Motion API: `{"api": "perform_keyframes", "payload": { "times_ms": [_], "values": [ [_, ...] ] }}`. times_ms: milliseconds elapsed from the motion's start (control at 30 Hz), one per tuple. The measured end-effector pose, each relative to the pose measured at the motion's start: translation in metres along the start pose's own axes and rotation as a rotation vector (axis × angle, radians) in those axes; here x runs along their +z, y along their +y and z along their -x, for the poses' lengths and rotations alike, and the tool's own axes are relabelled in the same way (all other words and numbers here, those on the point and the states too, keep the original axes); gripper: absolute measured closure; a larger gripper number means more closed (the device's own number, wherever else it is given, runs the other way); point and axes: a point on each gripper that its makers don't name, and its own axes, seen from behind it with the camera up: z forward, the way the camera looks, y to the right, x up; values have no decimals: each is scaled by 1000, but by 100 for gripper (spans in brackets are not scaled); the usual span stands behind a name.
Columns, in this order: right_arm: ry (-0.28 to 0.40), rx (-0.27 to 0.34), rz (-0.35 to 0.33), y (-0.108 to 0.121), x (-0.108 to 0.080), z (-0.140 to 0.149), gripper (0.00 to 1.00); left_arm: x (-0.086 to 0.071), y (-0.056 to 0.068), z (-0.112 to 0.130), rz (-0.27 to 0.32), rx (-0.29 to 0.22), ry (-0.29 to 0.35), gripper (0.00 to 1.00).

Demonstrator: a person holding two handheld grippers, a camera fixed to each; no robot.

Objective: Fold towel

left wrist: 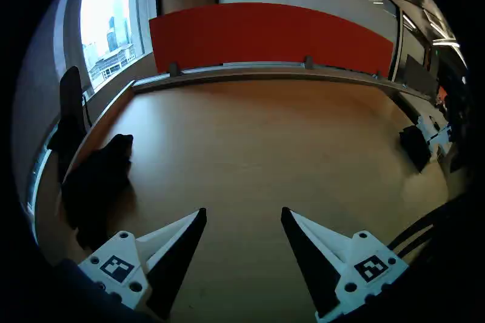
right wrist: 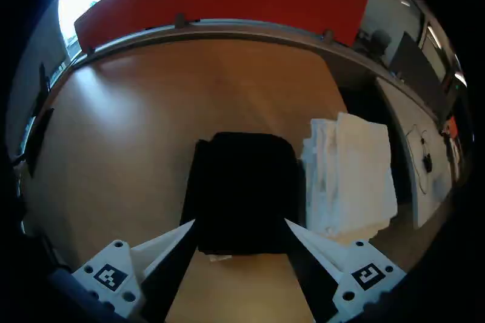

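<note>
The right tool (right wrist: 240, 220) is spread wide and empty, its tips on either side of the near edge of the black towel (right wrist: 242, 177). The towel lies folded at frame centre on the desk (right wrist: 139, 117), and its long axis seems to run away from the tool. Just to its right is a white folded stack (right wrist: 351, 171). The left tool (left wrist: 243, 209), also open and empty, faces open desk, with a dark crumpled heap (left wrist: 97, 183) at lower left. The right tool looks nearer the towel.

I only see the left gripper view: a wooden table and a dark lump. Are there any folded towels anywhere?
Observer: Yes. In the right gripper view a black folded towel lies on the table just ahead of the right tongs.
Operator: Is it all alone?
Observer: No, a stack of white folded towels sits right beside it.
Operator: Are the tongs grabbing it?
Observer: No, they stand open by its near corners.
</note>
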Motion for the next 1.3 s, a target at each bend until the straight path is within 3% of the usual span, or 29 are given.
{"api": "perform_keyframes", "payload": {
  "times_ms": [300,800,1300],
  "values": [
    [141,83,15,-24,-3,-33,6,7,-9,-20,-7,-5,36,9],
    [473,158,29,-69,-38,-105,6,17,-13,-57,-4,20,108,9],
    [762,167,40,-108,-83,-161,7,25,-21,-91,-20,-6,219,9]
  ]
}}
